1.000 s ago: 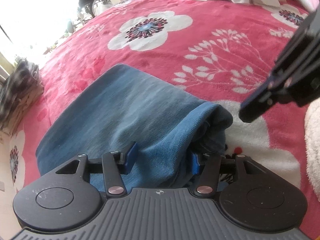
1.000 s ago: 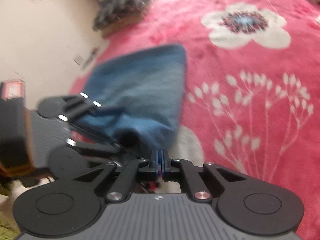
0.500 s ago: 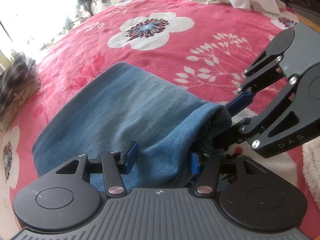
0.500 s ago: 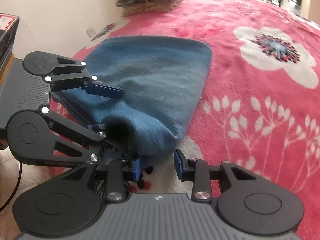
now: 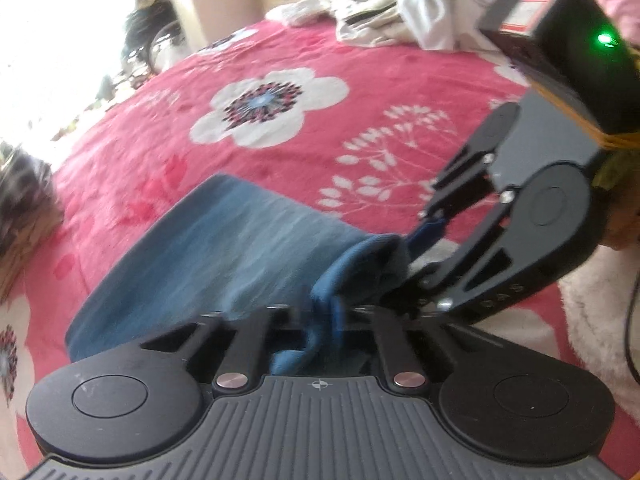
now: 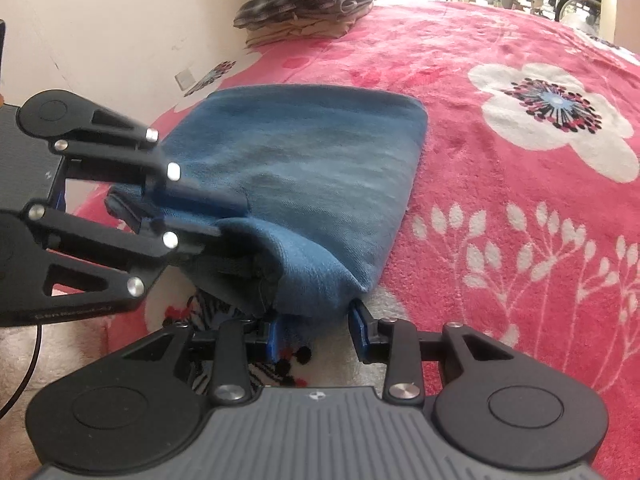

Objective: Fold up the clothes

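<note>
A folded blue garment (image 5: 240, 248) lies on the red floral bedspread (image 5: 360, 104). My left gripper (image 5: 324, 316) is shut on the garment's near edge, with blue cloth bunched between its fingers. In the right wrist view the same garment (image 6: 312, 168) lies ahead, and the left gripper (image 6: 224, 216) pinches its near left edge. My right gripper (image 6: 316, 332) is open, its blue pads on either side of the garment's near corner. The right gripper also shows in the left wrist view (image 5: 432, 236), at the garment's right corner.
A stack of folded patterned clothes (image 6: 308, 0) sits at the bed's far corner by the wall. A heap of white clothes (image 5: 400, 12) lies at the far end of the bed. A fluffy white cloth (image 5: 600, 320) lies at the right.
My left gripper has closed on the garment's near edge. My right gripper opened from shut and moved in to the garment's near corner.
</note>
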`<action>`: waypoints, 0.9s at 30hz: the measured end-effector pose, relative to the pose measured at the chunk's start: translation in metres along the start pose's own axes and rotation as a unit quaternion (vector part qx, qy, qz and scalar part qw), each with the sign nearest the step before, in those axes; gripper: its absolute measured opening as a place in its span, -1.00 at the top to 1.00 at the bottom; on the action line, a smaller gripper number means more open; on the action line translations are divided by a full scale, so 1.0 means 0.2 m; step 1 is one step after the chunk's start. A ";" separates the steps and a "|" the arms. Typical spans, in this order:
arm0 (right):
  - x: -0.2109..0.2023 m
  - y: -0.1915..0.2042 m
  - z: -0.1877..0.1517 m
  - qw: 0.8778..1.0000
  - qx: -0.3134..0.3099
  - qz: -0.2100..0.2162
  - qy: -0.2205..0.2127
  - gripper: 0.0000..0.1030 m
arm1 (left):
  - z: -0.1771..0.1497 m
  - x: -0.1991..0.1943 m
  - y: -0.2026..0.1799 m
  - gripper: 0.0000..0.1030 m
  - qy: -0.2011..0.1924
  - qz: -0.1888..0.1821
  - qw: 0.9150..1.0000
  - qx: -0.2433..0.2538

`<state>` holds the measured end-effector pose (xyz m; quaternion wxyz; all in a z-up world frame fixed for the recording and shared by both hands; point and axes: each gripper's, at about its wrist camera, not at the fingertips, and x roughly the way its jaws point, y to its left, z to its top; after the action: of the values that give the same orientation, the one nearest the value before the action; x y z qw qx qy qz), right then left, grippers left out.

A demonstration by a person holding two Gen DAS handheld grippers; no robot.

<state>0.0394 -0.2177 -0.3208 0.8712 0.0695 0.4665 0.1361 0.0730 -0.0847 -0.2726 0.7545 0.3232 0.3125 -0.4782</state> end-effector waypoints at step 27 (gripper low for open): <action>-0.25 -0.05 0.06 0.998 0.023 -0.057 0.014 0.29 | -0.28 0.07 -0.21 1.00 -0.042 0.035 0.971 0.232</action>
<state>0.0239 -0.2423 -0.2766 0.8693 0.0608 0.4846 0.0763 0.0300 -0.0620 -0.3239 0.6876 0.4796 0.1492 -0.5243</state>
